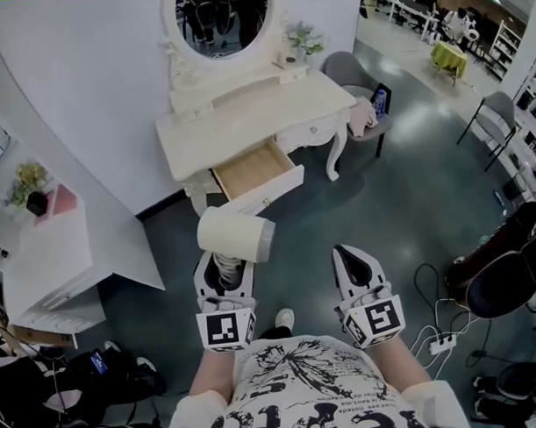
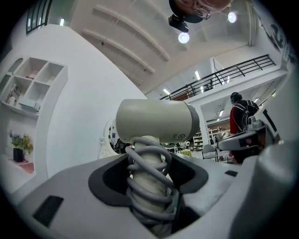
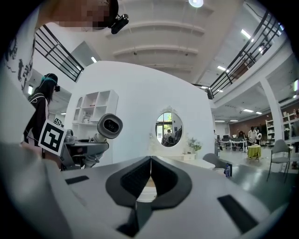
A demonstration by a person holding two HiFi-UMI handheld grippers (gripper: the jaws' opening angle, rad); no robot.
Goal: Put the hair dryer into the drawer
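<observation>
A cream dressing table (image 1: 247, 113) stands against a curved white wall (image 1: 88, 83). Above the table hangs an oval mirror (image 1: 222, 22), and a small plant (image 1: 304, 41) sits at its back right end. Just right of the table is a grey chair (image 1: 344, 67) with a pinkish cloth (image 1: 363, 118) and a blue bottle (image 1: 380, 99) on it. Well left of the table, a white cabinet (image 1: 50, 251) carries a potted plant (image 1: 30, 184) and a pink box (image 1: 61, 200). On the floor, well apart from the table at its front right, lies a white power strip (image 1: 442, 341).

Left tool (image 2: 150, 184) clamped on the dryer (image 2: 156, 120)
Its handle, wound with cord (image 2: 148, 158), stands upright between the jaws at frame centre; the barrel lies crosswise above.
</observation>
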